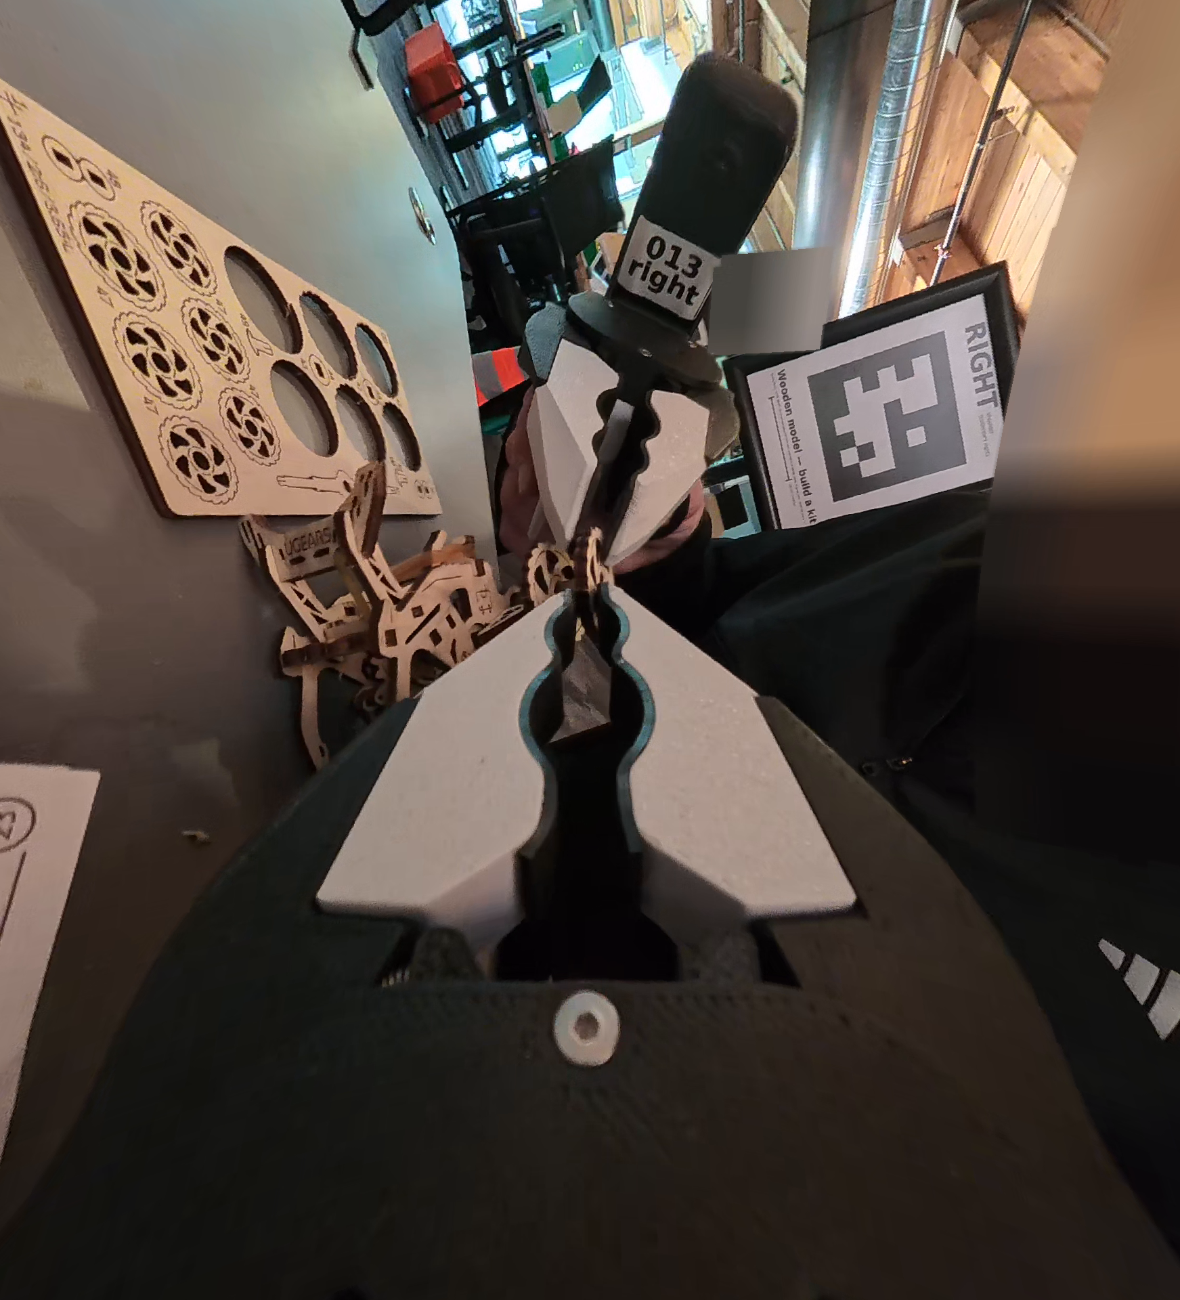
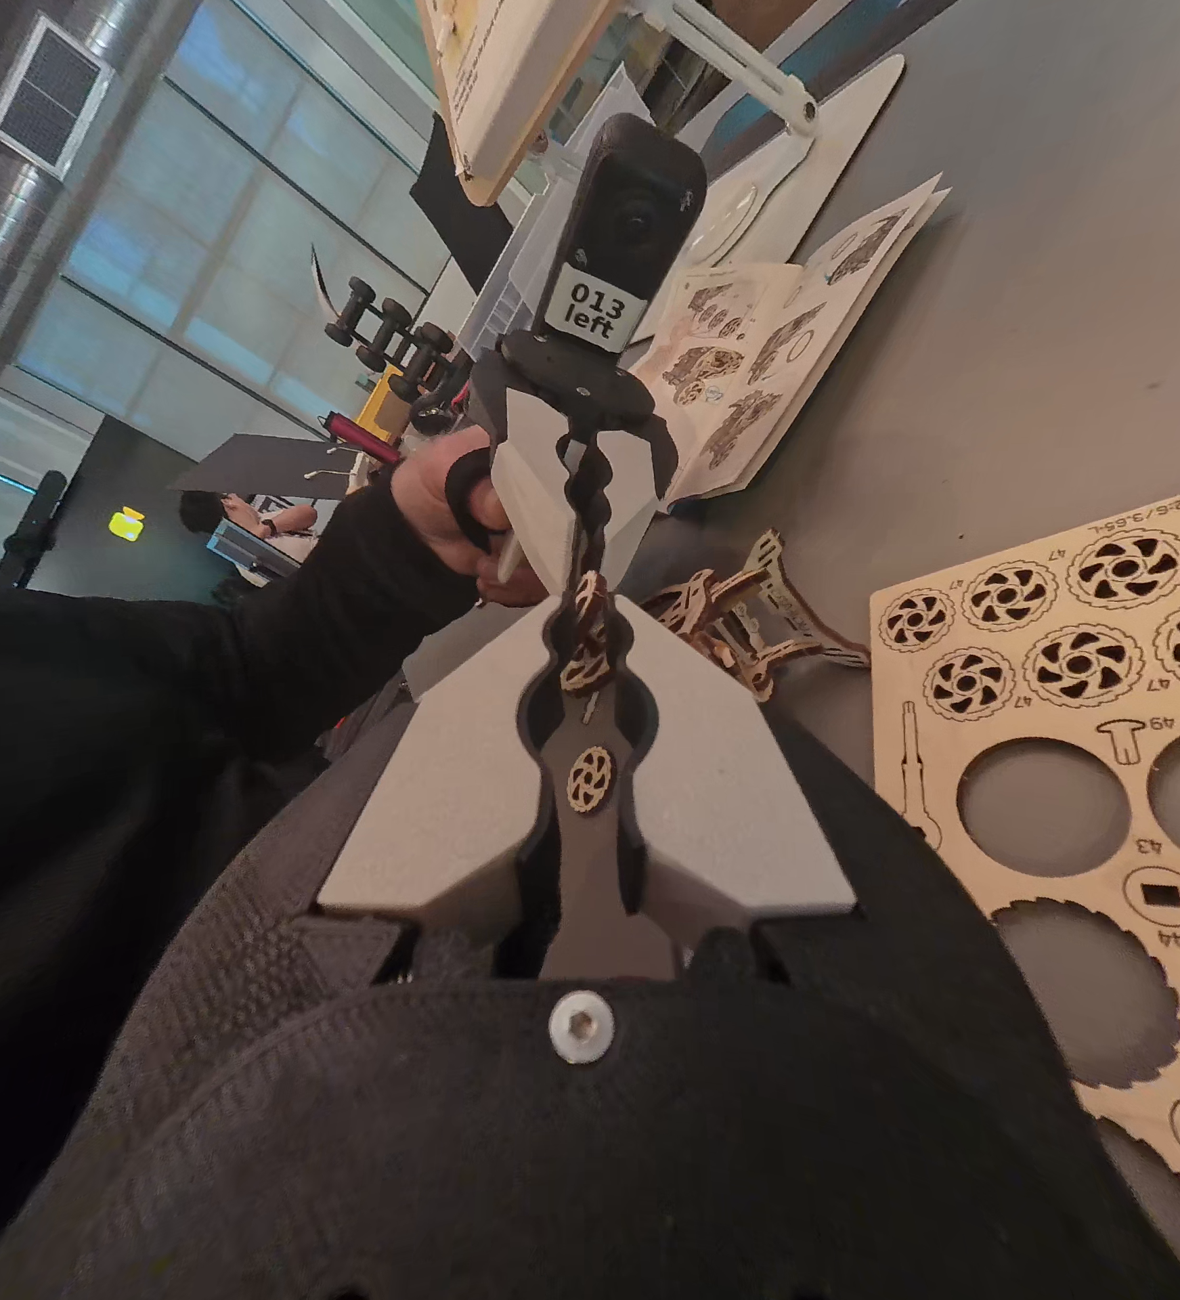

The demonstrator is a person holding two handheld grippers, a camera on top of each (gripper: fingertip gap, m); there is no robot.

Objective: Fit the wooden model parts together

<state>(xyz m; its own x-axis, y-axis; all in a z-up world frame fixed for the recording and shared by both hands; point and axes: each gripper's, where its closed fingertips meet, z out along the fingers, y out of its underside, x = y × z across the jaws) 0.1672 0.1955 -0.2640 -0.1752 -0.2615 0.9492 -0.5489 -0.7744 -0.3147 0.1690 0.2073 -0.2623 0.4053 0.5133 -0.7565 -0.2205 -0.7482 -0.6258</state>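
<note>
Left gripper pinches gear — edge-on, upright.

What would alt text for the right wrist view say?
Two handheld grippers meet tip to tip above a grey table, the right gripper and left gripper each pinching small wooden gears. A loose gear, a part sheet and an unfinished wooden model lie below.

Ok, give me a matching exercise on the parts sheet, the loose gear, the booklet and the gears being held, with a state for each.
1 parts sheet
2 loose gear
3 booklet
4 held gears

A open on the table
B pinched where left gripper and right gripper meet
C flat, several round holes empty
D alone on the table

Pairs: 1-C, 2-D, 3-A, 4-B
</note>
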